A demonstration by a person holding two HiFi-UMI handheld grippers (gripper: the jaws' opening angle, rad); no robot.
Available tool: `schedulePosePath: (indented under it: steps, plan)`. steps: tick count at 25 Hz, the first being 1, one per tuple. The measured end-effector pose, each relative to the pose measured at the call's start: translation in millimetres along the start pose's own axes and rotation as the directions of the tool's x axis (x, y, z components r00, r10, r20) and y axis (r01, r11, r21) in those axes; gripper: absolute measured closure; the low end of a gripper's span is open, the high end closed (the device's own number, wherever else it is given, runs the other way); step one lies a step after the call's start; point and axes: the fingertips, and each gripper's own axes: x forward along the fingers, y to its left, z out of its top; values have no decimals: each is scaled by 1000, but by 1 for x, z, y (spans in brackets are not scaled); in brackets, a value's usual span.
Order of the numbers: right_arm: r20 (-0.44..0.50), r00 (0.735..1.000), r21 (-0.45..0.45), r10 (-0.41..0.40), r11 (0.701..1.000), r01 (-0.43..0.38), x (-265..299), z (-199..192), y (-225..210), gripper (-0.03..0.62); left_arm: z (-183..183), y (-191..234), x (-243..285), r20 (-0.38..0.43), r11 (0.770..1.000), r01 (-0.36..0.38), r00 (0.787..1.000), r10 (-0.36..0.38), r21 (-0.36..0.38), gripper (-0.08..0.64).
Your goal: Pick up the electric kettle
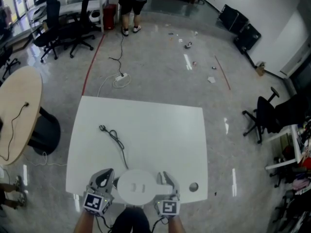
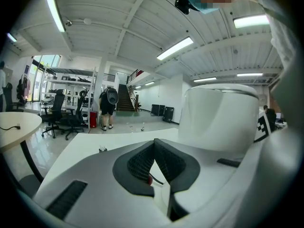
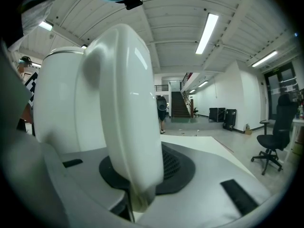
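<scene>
Electric kettle [image 1: 137,187]: smooth glossy white plastic, a round drum from above with a flat lid. It stands upright at the 6 o'clock edge of the white table [image 1: 146,125], matte top with rounded corners. The handle [image 3: 128,108] is a thick, rounded white loop that sticks out toward 3 o'clock. The kettle's long axis, body to handle, therefore runs 9 to 3 across the head view.

Right gripper [image 1: 167,179]: grey shell with black ribbed pads. The jaws are clamped on the handle, which fills the gap between them.

Left gripper [image 1: 104,177]: at the kettle's 9 o'clock, just beside the body. The jaws are together at the tips with nothing between them, and the ribbed pads form a narrow V.

Black power cord [image 1: 115,140]: thin and kinked, lying loose toward 11 o'clock from the kettle, with its plug at the far end.

Small round grey spot [image 1: 193,187] at the kettle's 3 o'clock: possibly a cable hole, too small to be sure.

Hard to read: the kettle's foot is hidden behind the gripper shells in both gripper views. The spout cannot be made out. The person's forearms are cut off by the bottom edge of the head view.
</scene>
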Motion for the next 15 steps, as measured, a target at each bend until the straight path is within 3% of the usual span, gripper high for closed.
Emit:
schedulePosePath:
  steps: [15]
  plan:
    - [2, 1000, -6, 5, 1000, -5, 4, 0, 0, 580, -1, -1, -3, 0, 1000, -14, 1000, 14, -2, 552]
